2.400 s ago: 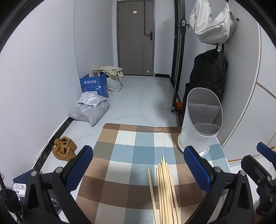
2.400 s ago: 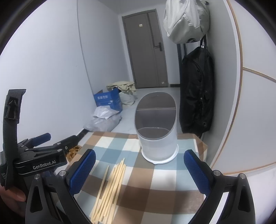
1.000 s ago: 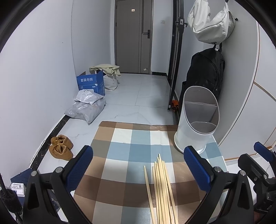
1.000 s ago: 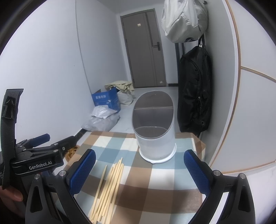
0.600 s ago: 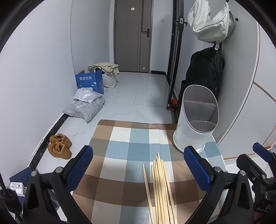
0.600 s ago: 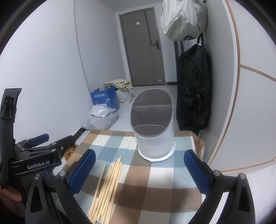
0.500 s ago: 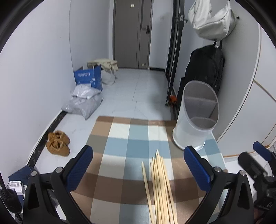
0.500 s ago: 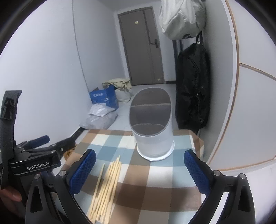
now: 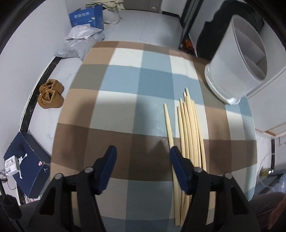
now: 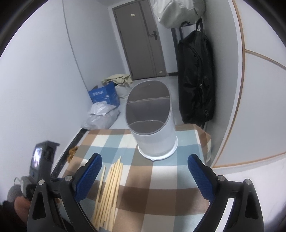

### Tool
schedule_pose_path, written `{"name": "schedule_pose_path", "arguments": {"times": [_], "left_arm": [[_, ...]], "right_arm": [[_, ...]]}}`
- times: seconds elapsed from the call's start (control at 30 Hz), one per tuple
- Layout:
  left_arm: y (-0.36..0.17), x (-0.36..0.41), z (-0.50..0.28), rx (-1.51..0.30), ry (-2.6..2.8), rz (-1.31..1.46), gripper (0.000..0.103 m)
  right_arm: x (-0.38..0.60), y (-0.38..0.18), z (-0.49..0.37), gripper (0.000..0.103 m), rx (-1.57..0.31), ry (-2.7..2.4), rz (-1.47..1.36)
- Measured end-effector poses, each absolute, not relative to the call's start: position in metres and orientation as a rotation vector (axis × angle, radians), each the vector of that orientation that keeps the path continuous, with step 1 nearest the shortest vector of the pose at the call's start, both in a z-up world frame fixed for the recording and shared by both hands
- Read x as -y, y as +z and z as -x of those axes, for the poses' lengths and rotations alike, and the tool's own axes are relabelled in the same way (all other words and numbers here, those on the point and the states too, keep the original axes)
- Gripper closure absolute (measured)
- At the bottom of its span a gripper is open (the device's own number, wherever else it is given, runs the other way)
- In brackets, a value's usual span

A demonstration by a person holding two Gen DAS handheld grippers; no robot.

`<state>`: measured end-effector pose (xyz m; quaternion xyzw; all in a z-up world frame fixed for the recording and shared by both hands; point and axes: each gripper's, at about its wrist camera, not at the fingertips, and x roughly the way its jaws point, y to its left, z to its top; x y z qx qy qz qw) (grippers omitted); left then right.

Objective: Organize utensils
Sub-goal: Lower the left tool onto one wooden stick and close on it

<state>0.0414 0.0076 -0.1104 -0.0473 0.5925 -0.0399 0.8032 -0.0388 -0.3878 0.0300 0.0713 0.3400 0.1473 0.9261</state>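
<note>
Several pale wooden chopsticks [image 9: 189, 133] lie in a loose bundle on the checked cloth [image 9: 125, 80], tips toward a white two-compartment utensil holder [image 9: 237, 67]. My left gripper [image 9: 143, 155] points steeply down at the cloth just left of the bundle. Its jaws are closing with nothing between them, and the right finger [image 9: 176, 160] sits over the leftmost stick. My right gripper [image 10: 144, 160] hovers wide in front of the holder [image 10: 153, 139], jaws closing slightly, nothing between them. The chopsticks [image 10: 110, 187] lie at its lower left. The left gripper's body [image 10: 42, 164] and a hand show at the left edge.
The cloth [image 10: 160, 178] covers a small table by the right wall. On the floor to the left are brown shoes [image 9: 51, 96], a dark blue shoe box [image 9: 26, 166], grey bags [image 9: 80, 41] and a blue carton [image 9: 86, 16]. A black backpack [image 10: 195, 80] hangs behind the holder.
My left gripper has tipped downward and dropped toward the cloth, and its jaws have narrowed. The right gripper's view has barely shifted.
</note>
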Motion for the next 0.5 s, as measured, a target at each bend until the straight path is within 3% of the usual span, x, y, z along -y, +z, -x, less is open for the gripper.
{"name": "schedule_pose_path", "arguments": {"times": [0.4, 0.5], "left_arm": [[-0.108, 0.026, -0.035, -1.296, -0.069, -0.039, 0.056], [-0.108, 0.03, -0.034, -1.297, -0.086, -0.048, 0.067]], "right_arm": [[0.399, 0.03, 0.034, 0.006, -0.716, 0.317, -0.2], [0.402, 0.03, 0.034, 0.006, -0.723, 0.326, -0.221]]}}
